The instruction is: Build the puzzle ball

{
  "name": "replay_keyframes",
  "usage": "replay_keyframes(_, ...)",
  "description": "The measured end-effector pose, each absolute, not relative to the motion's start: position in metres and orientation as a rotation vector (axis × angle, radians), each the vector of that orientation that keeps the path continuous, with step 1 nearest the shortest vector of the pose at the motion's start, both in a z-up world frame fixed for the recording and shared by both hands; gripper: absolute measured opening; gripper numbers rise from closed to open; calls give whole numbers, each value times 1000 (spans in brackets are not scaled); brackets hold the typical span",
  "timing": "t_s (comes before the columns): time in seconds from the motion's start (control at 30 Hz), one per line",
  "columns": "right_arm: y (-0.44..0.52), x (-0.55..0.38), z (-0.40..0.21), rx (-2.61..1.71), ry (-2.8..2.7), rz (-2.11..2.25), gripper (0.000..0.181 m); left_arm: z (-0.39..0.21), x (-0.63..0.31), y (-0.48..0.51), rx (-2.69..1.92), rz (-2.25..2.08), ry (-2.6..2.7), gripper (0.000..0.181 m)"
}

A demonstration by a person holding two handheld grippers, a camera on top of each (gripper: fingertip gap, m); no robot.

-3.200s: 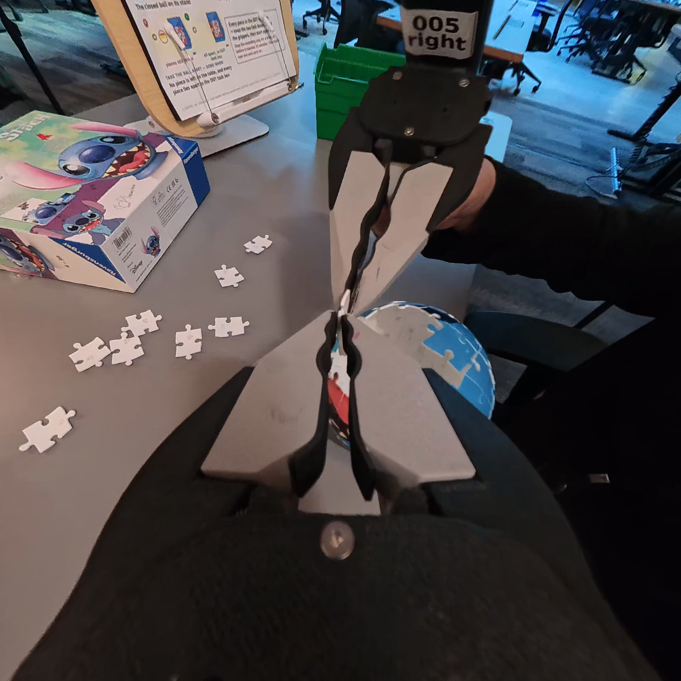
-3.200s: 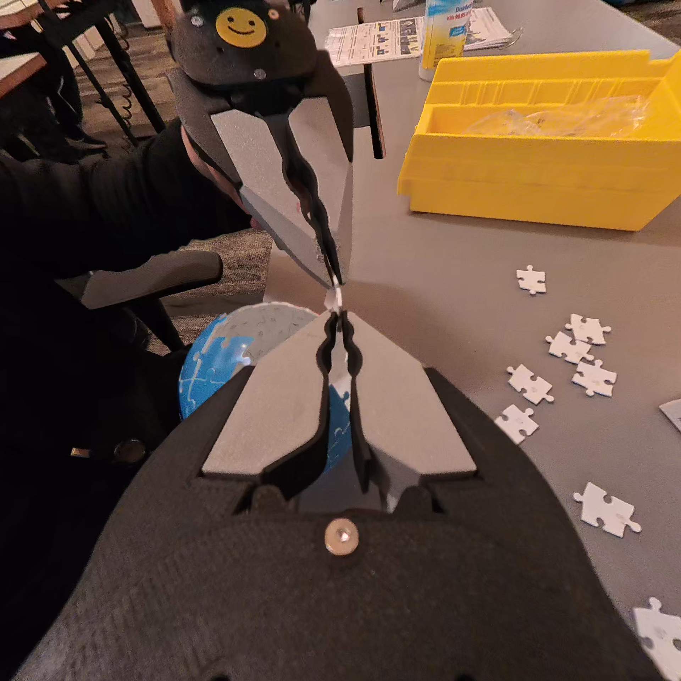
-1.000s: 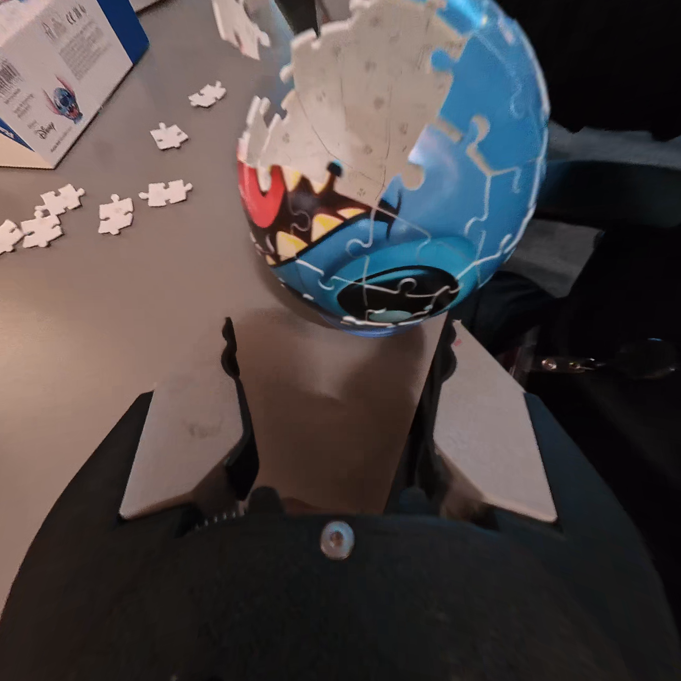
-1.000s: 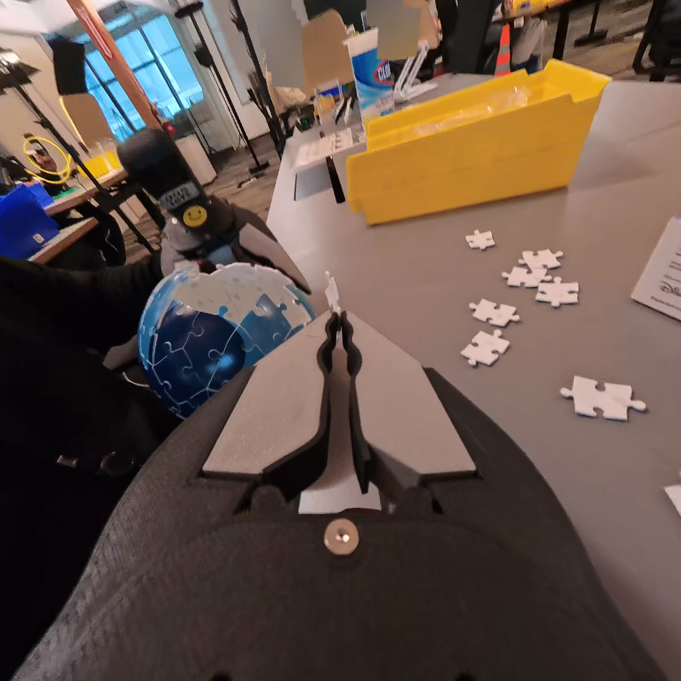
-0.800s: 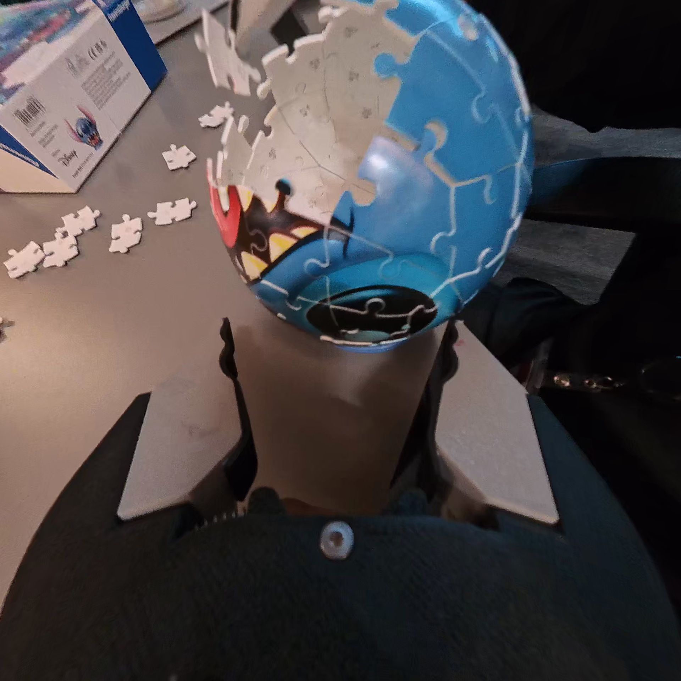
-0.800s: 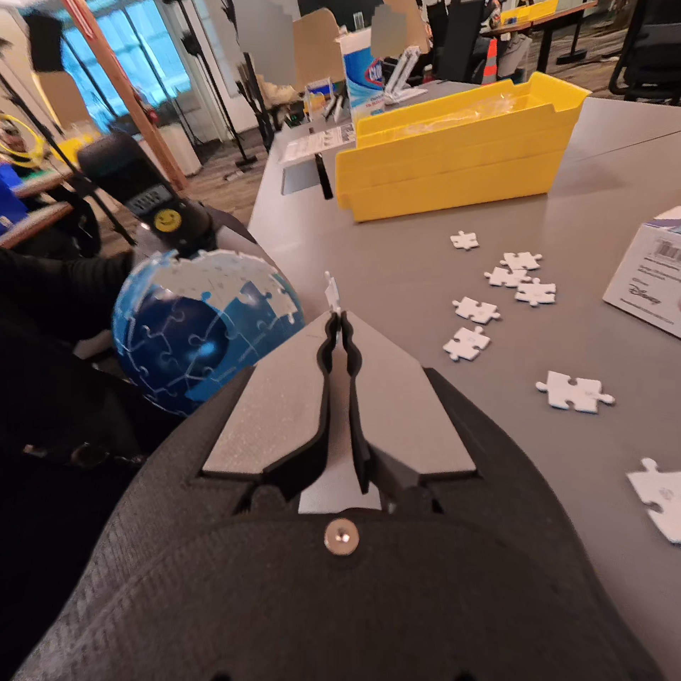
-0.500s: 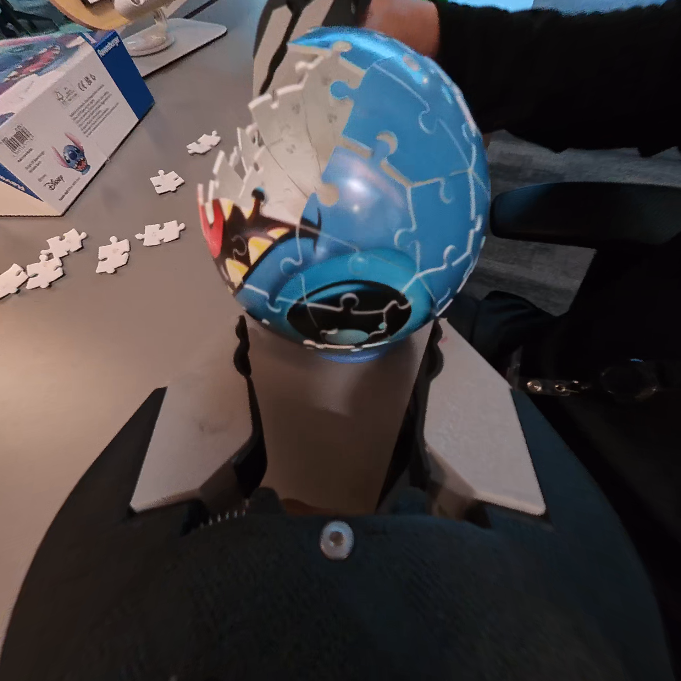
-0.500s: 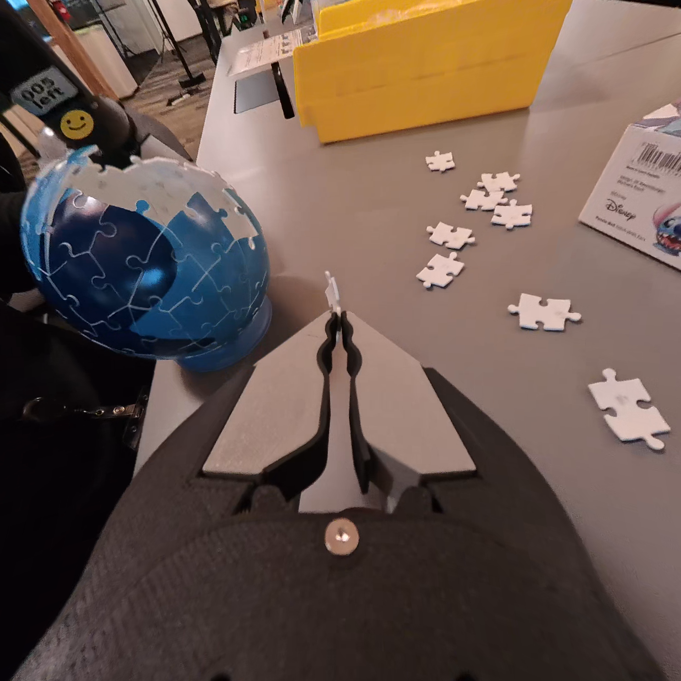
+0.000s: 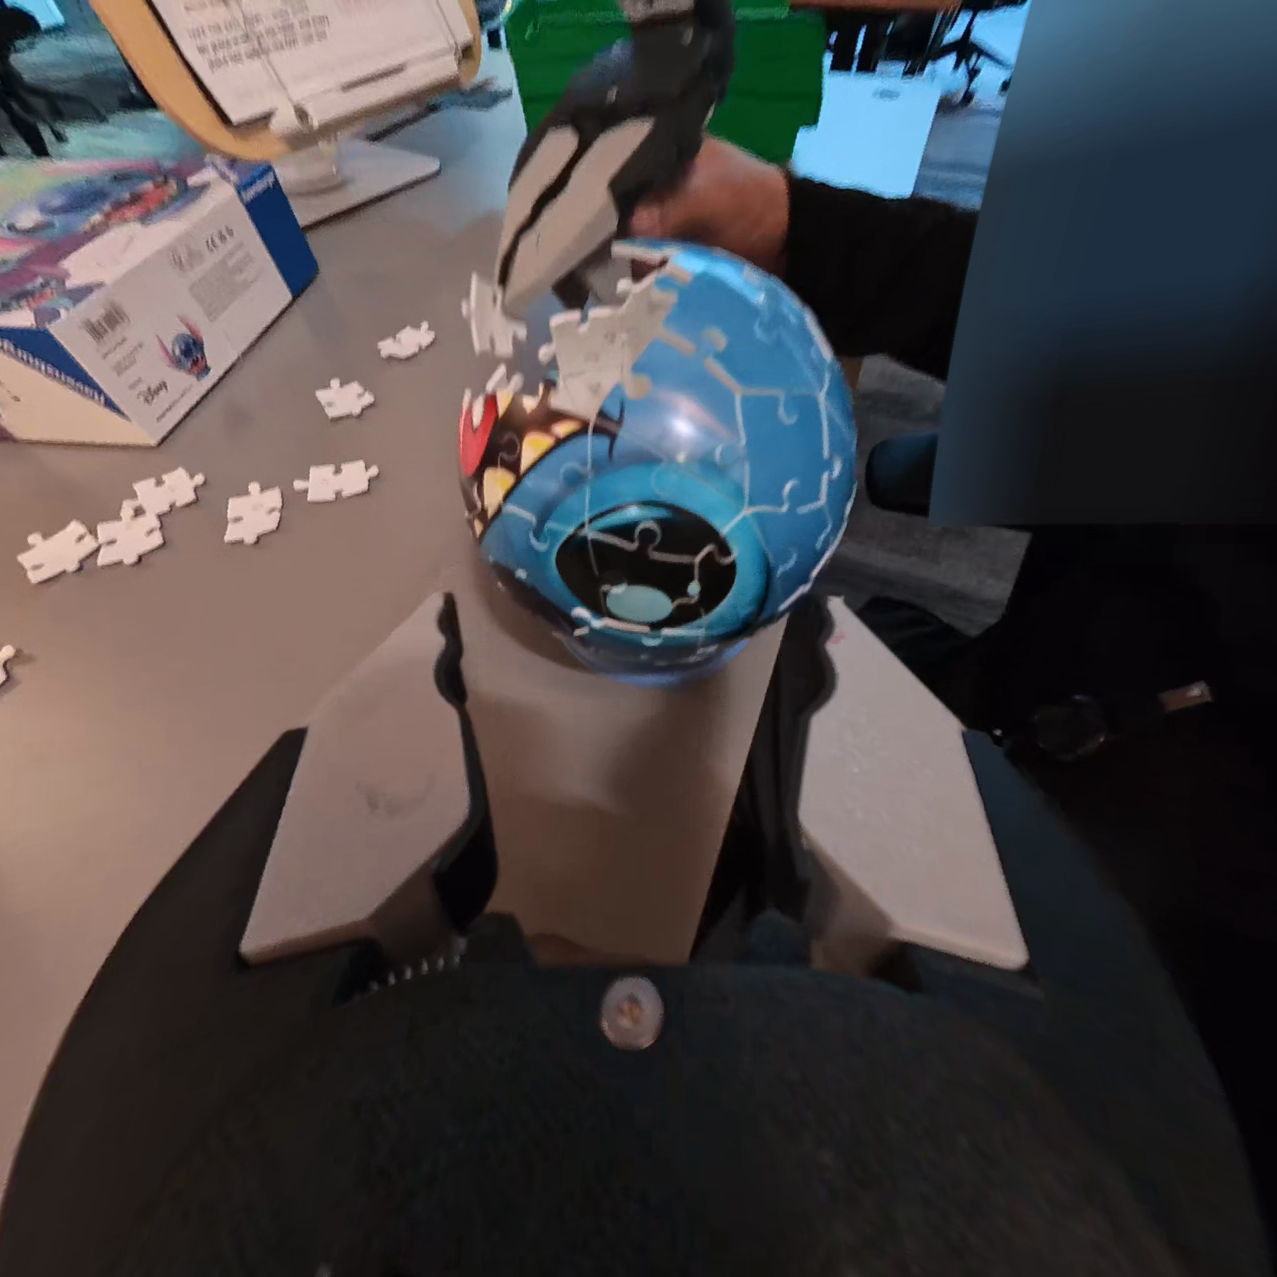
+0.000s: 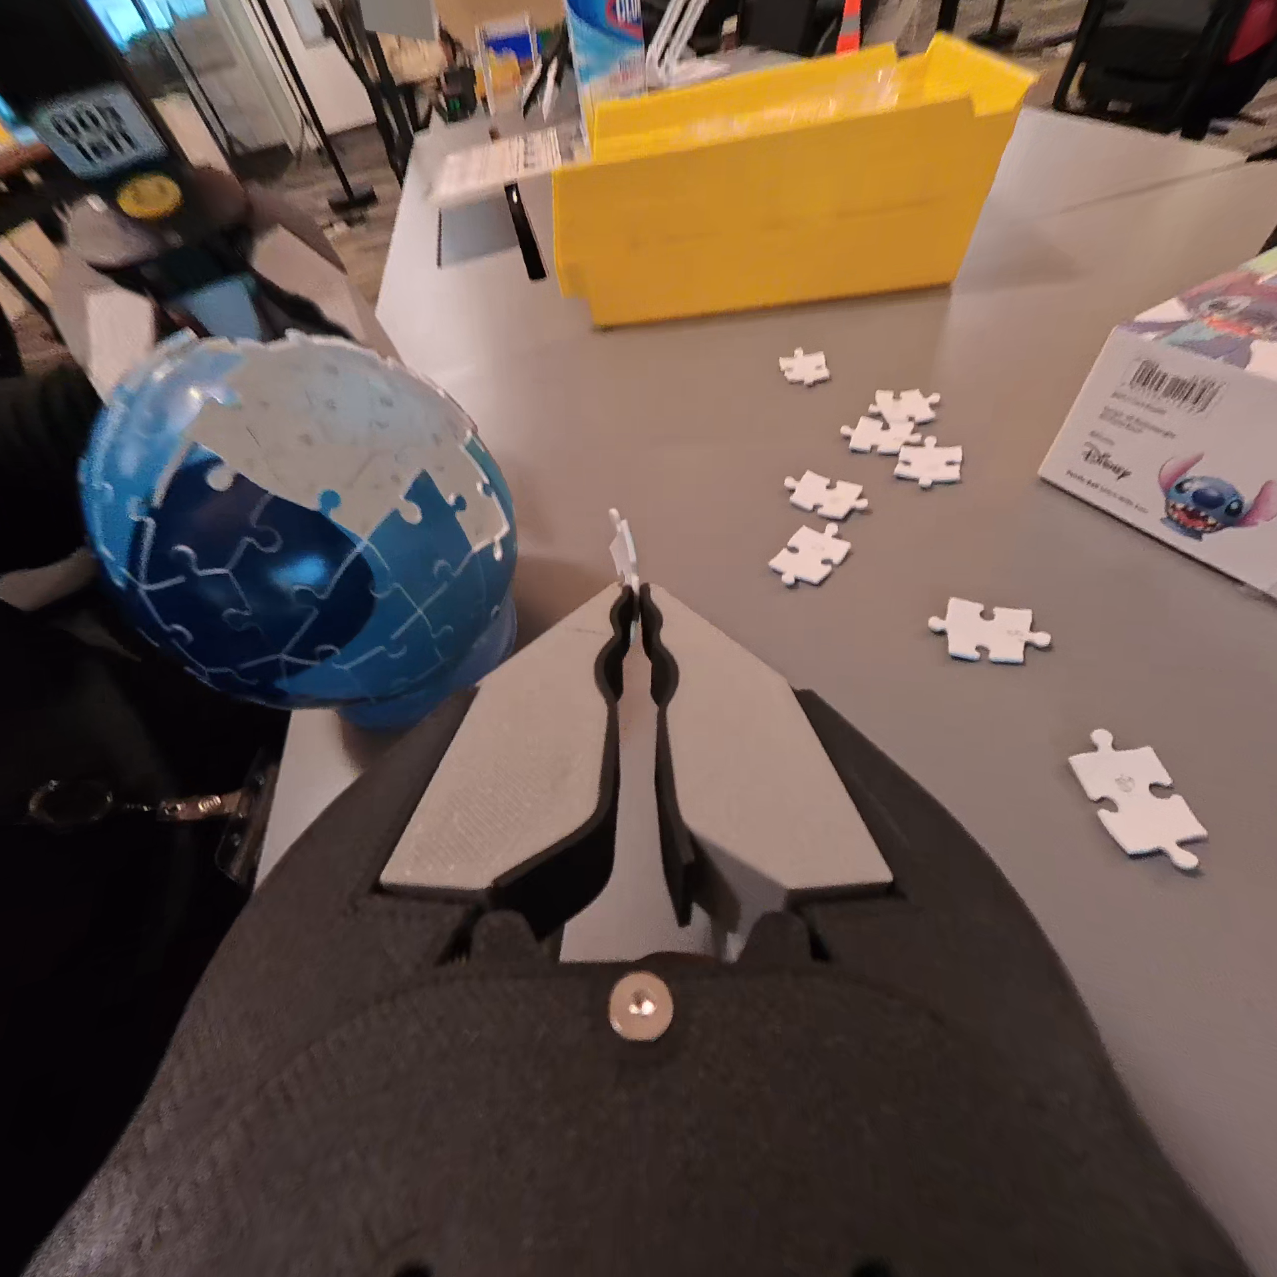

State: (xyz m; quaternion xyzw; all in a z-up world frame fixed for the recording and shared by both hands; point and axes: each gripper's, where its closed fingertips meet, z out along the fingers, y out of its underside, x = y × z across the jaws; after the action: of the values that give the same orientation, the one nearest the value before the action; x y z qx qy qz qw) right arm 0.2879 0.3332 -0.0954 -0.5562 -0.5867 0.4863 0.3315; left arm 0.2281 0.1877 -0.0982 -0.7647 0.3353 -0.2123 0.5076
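The puzzle ball (image 9: 663,442) is a partly built blue sphere with a red mouth, teeth and a dark eye. Its open top shows white piece backs. It sits on a blue stand at the table's near edge and shows in the right wrist view (image 10: 276,546). My left gripper (image 9: 632,611) is open, with its fingertips either side of the ball's base. My right gripper (image 10: 630,587) is shut on a white puzzle piece (image 10: 624,546). In the left wrist view it holds that piece (image 9: 490,318) just left of the ball's open rim.
Several loose white pieces (image 9: 325,480) lie on the grey table (image 9: 173,691), also in the right wrist view (image 10: 822,494). The puzzle box (image 9: 138,311) and a document stand (image 9: 297,69) are at the back, with a green bin (image 9: 663,62) and a yellow bin (image 10: 774,207). Across from one pair of fingers to the other is roughly 15 cm.
Both grippers were pinching one piece together; my left gripper let go, opened and came to the ball's base. My right gripper has carried the piece to the ball's open top.
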Motion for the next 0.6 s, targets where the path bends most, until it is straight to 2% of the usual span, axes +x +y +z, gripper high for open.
replay_keyframes(0.17,321,284,-74,-1377,-1462,1430,0,-115,230,190,-1875,-510,799,106)
replay_keyframes(0.33,314,279,-78,-1375,-1498,1415,0,-116,242,204,-1861,-433,894,113)
replay_keyframes(0.6,316,283,-78,-1389,-1478,1437,0,-115,252,208,-1857,-436,1042,108)
